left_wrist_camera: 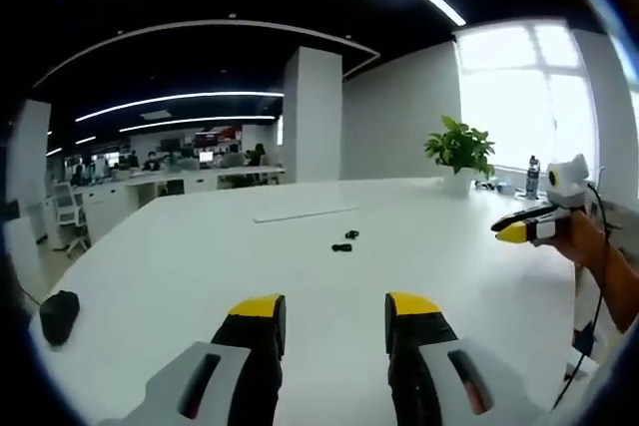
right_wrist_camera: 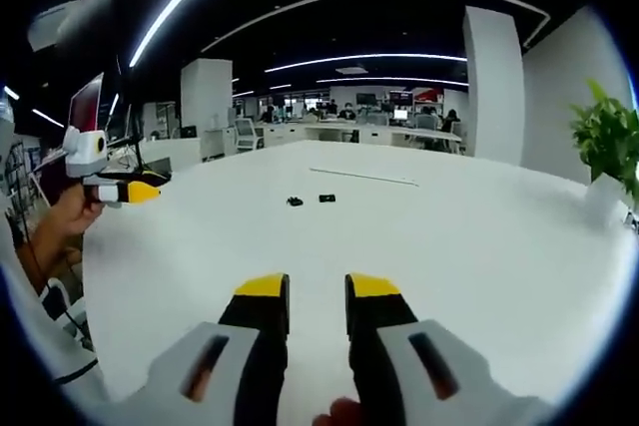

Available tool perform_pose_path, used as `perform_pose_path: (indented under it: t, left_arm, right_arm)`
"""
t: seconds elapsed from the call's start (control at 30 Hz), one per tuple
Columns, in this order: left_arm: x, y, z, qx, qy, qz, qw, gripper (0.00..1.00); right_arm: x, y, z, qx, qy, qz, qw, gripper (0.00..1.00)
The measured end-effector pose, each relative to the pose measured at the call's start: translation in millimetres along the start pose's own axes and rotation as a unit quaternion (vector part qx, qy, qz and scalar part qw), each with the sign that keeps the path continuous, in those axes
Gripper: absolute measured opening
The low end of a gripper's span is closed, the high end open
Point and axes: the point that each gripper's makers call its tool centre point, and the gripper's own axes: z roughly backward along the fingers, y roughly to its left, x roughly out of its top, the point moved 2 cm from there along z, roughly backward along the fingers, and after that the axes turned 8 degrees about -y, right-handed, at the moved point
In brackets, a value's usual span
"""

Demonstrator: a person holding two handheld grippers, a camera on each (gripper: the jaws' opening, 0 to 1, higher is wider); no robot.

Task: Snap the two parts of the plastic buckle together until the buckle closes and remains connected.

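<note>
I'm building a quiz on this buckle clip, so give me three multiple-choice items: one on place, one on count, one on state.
1. Where do the buckle parts lie?
A. on the white table
B. in the left gripper
C. beside the potted plant

2. How many separate buckle parts show?
A. one
B. two
C. four

3. What do the right gripper fingers hold?
A. a buckle part
B. a strap
C. nothing

Key: 1 A, they rest mid-table, far from both grippers. 2 B, two small dark pieces lie apart. 3 C, the gap between its yellow-tipped fingers is empty.
</note>
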Motion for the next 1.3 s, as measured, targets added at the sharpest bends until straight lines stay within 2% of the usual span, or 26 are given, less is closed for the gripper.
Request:
perform_pose_path:
  t: [0.2,0.5,0.7,1.03,1.3]
  left_arm:
    - [12.0,5.6,-11,0.000,-0.008,-0.003,1.0000,0.40]
    - [24.5,1.4,-33,-0.010,-0.025,0.001,0.9996,0.39]
    - [31.8,1.2,-45,-0.008,-0.029,-0.007,0.9995,0.39]
    - [31.7,7.0,-58,0.002,-0.023,-0.008,0.9997,0.39]
    - [48.8,15.5,-72,0.012,-0.029,-0.014,0.9994,0.39]
  right_arm:
    - [6.2,-4,-12,0.007,-0.006,-0.011,0.9999,0.23]
    - [20.2,-12,-30,0.004,-0.004,0.018,0.9998,0.23]
    - [24.9,-17,-38,0.006,-0.006,0.023,0.9997,0.23]
    - [25.2,-25,-53,0.014,0.000,0.016,0.9998,0.24]
    - [35.5,-30,-72,0.025,0.003,0.020,0.9995,0.24]
